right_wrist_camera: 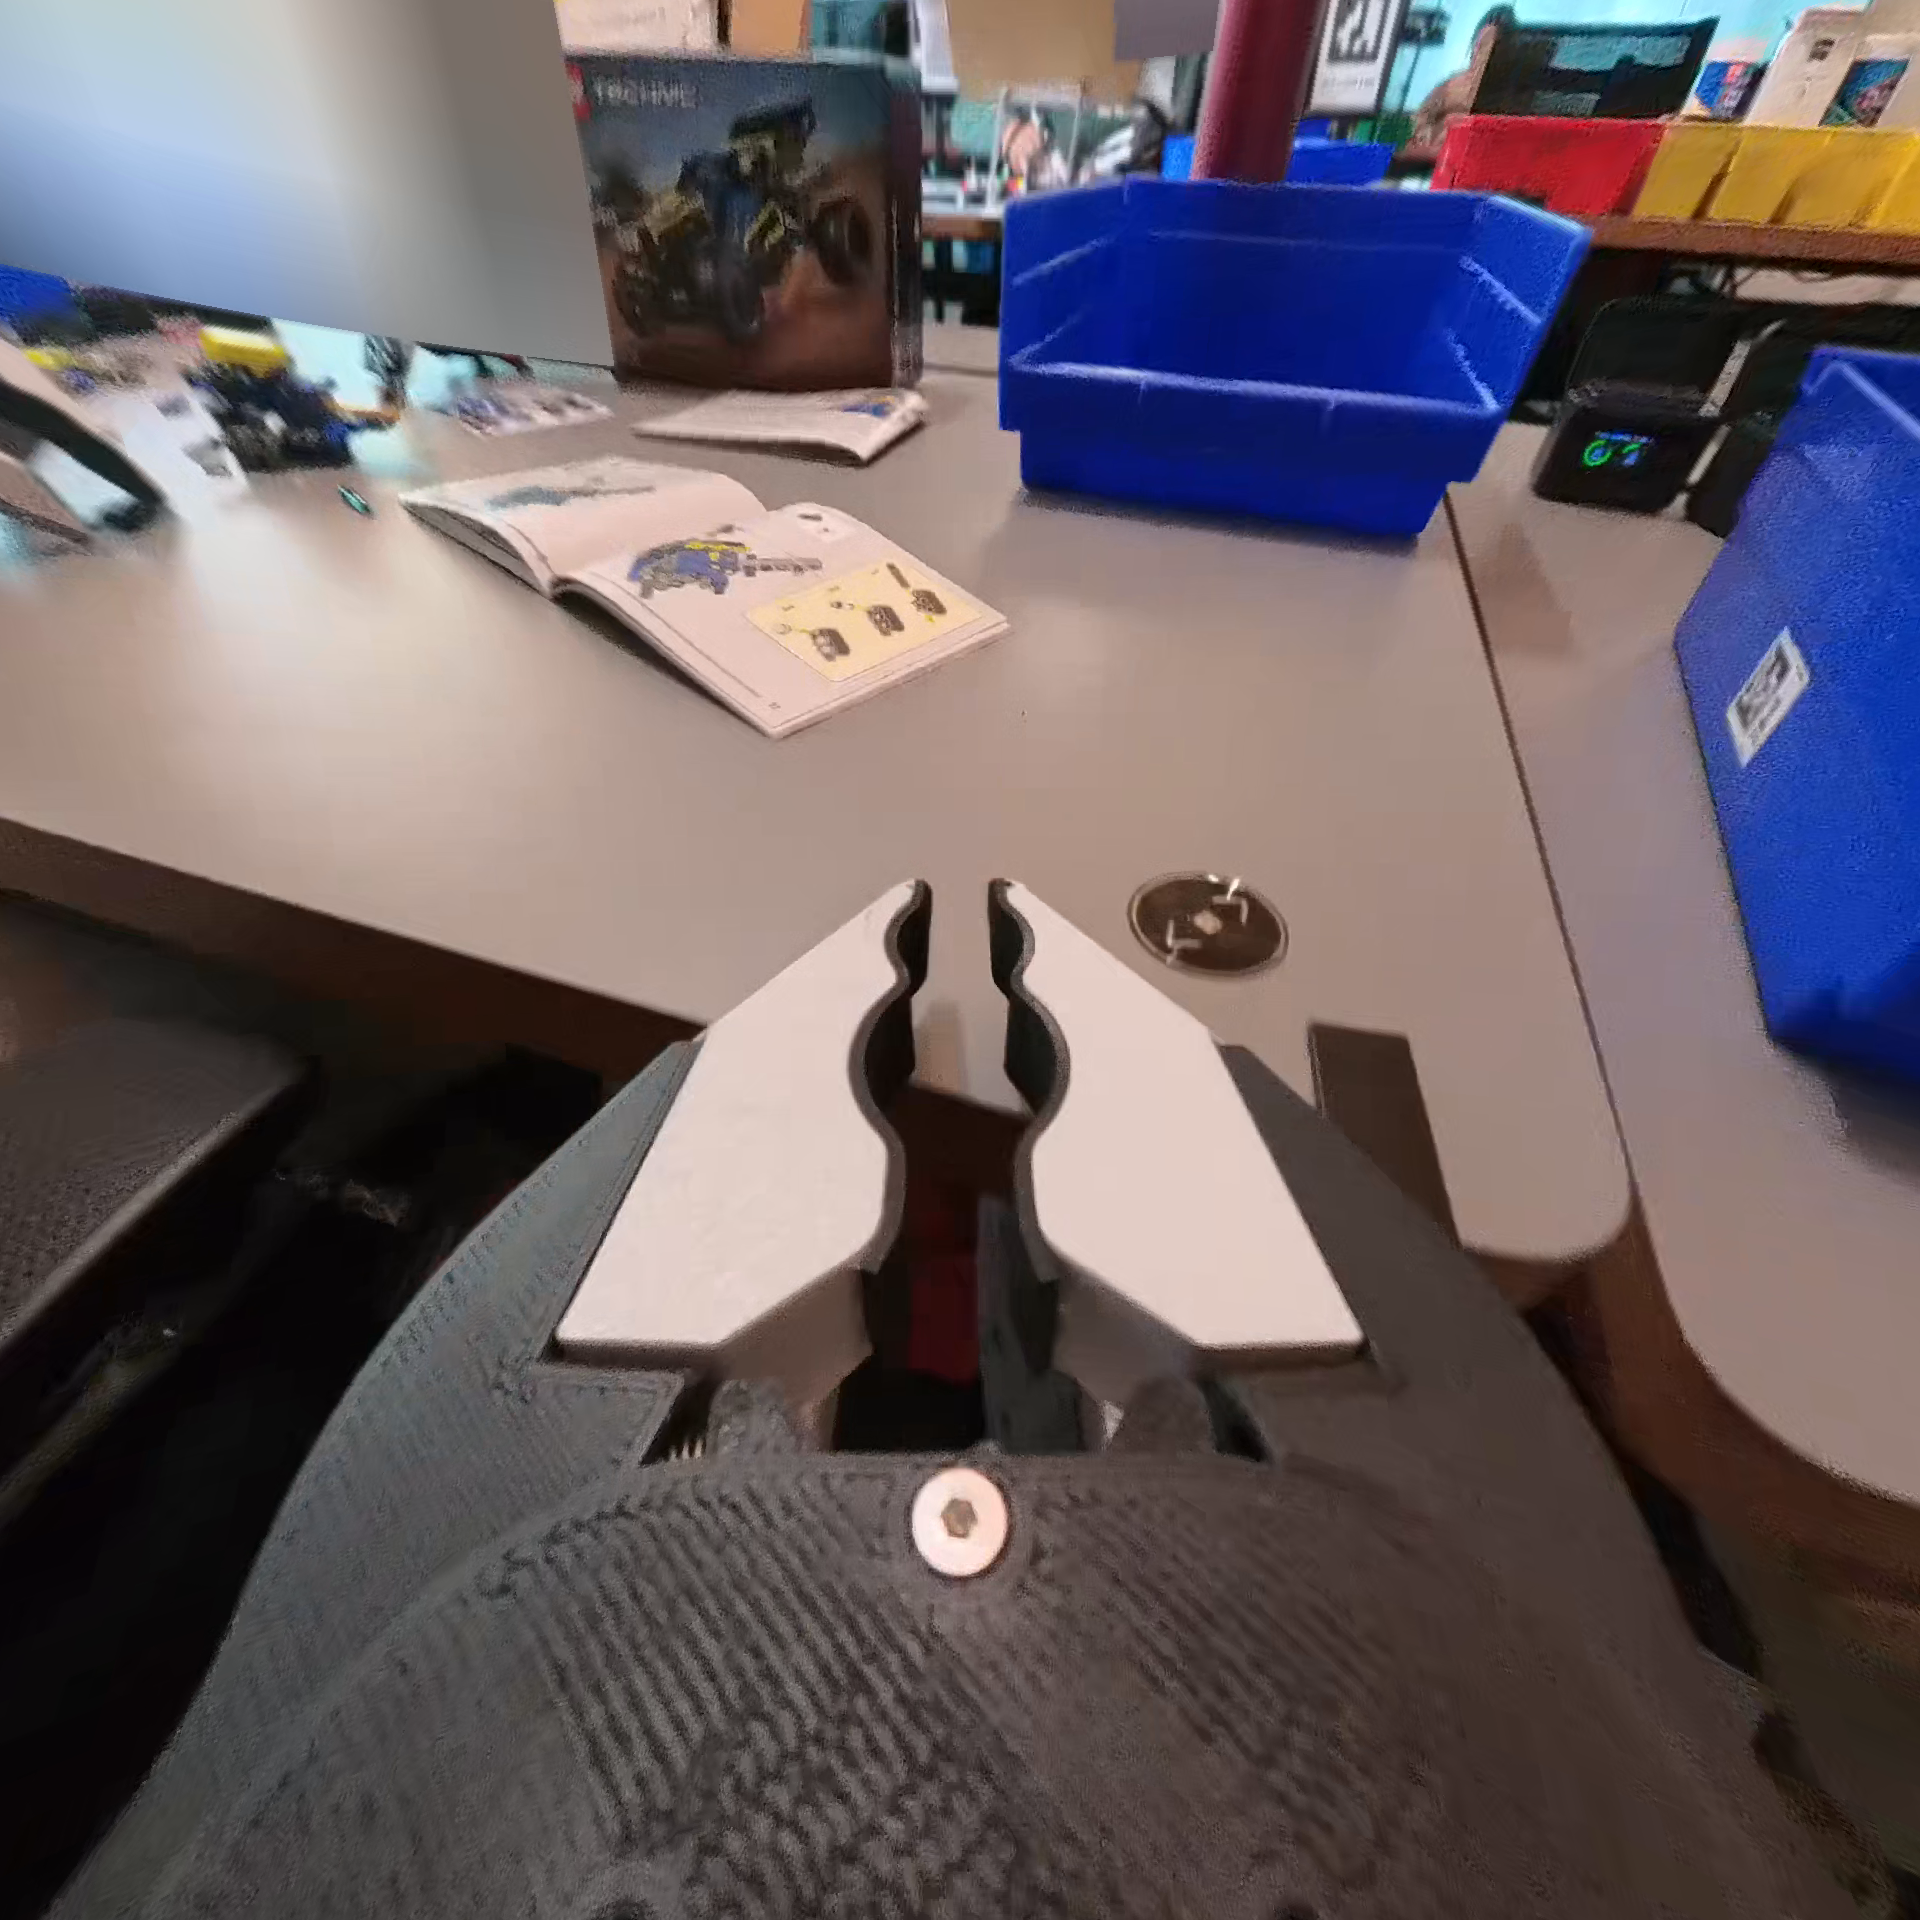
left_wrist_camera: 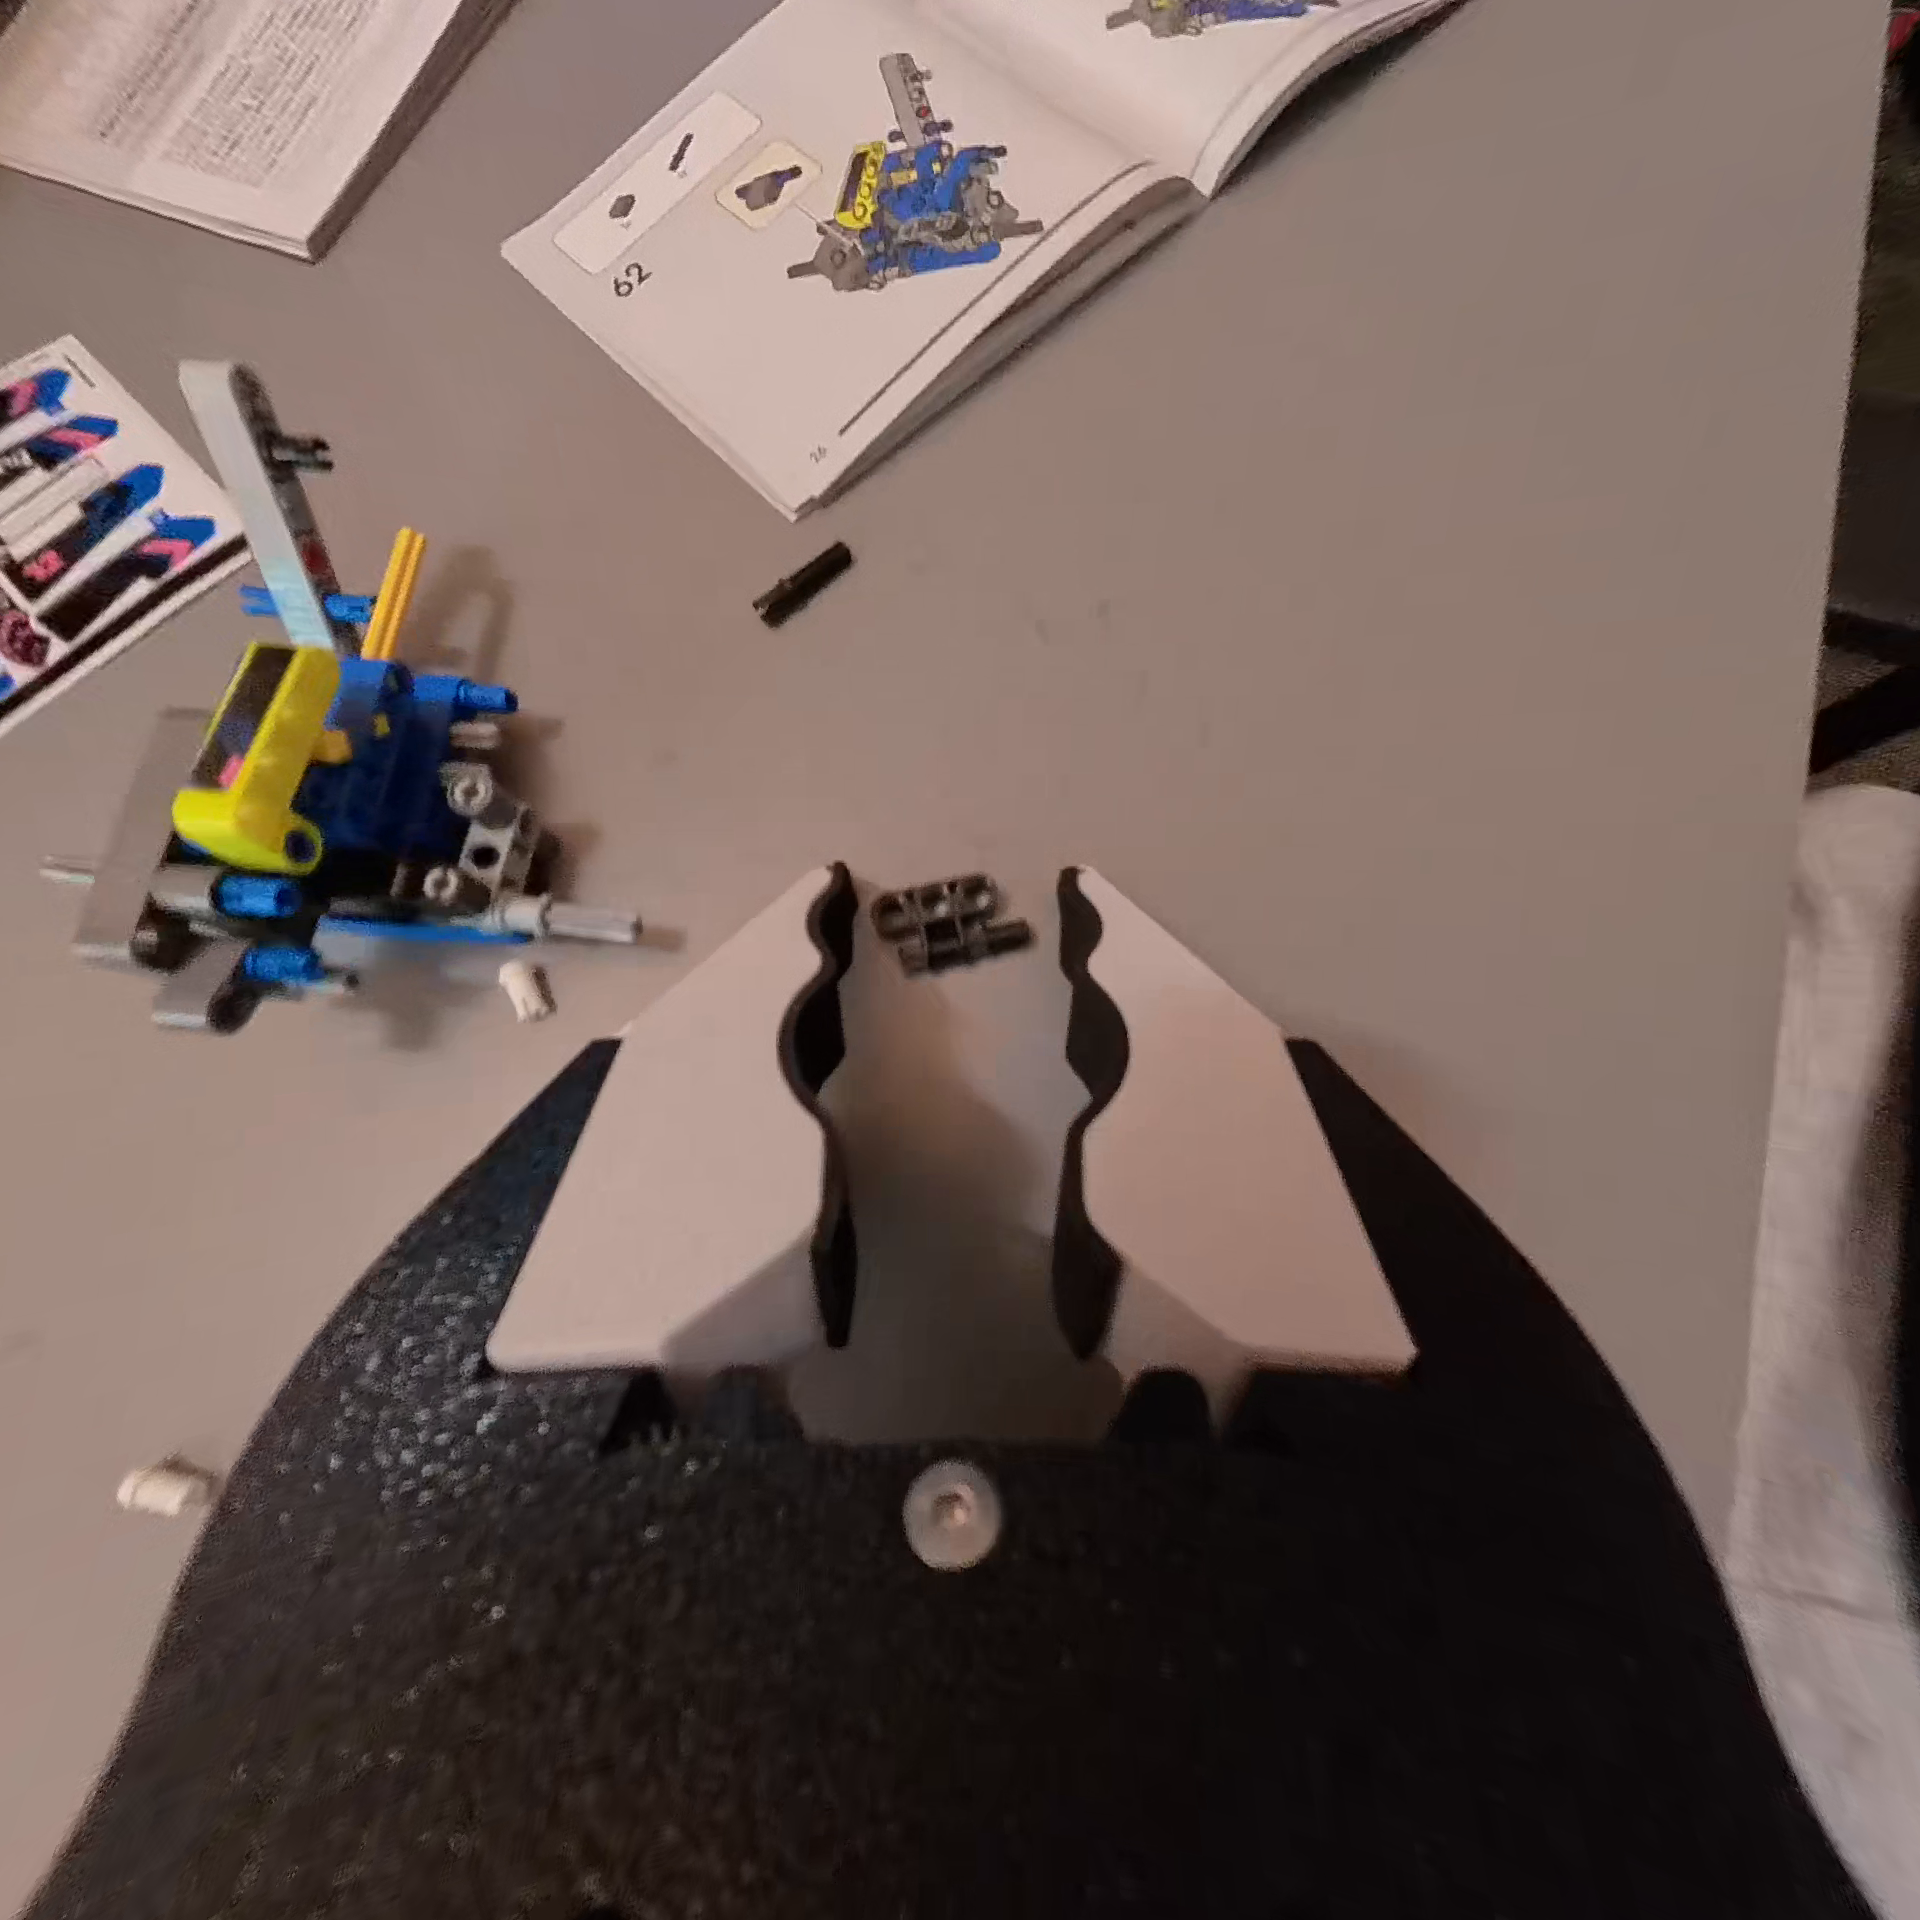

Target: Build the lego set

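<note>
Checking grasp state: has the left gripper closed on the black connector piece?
No. The left gripper is open, and the black connector piece lies on the table between its fingertips, untouched.

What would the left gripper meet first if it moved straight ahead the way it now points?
Probably the small black connector piece, lying on the grey table between the tips of the open left gripper. Its height above the table is unclear.

- Left wrist view: warm, dimmish indoor light on the table (left_wrist_camera: 1351, 623), soft shadows trailing off the model (left_wrist_camera: 312, 769) and the pin (left_wrist_camera: 802, 585).
- Edges smear and bend; the gripper body low in frame is blurred.
- Right wrist view: brighter, cooler; pale sheen on the table (right_wrist_camera: 1039, 790).
- Far left smeared; bins (right_wrist_camera: 1268, 343) bow at the rim.
</note>
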Demonstrator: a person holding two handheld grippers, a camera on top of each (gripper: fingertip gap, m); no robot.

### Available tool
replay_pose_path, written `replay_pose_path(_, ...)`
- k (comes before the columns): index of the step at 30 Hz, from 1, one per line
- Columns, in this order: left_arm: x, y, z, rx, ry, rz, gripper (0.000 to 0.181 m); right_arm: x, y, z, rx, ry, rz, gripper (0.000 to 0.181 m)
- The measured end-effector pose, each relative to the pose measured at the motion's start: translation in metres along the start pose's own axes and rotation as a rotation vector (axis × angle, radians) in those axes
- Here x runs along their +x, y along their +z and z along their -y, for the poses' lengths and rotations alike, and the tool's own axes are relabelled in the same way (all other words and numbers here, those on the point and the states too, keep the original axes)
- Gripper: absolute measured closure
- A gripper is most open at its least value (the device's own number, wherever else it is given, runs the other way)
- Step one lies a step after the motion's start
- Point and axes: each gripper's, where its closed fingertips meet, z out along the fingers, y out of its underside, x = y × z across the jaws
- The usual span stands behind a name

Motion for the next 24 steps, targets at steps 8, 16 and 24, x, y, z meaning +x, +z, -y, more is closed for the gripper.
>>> replay_pose_path(8,0.014,0.022,0.022,0.011,0.070,0.100,0.144,-0.070,-0.074,-0.072,-0.108,0.036,0.340,0.167)
replay_pose_path(16,0.019,0.026,0.029,0.012,0.224,0.295,0.169,-0.186,-0.004,-0.378,-0.755,0.687,0.372,0.176)
replay_pose_path(24,0.008,0.031,0.028,0.003,-0.041,0.174,0.163,-0.192,-0.013,-0.611,-0.993,0.366,0.244,0.152)
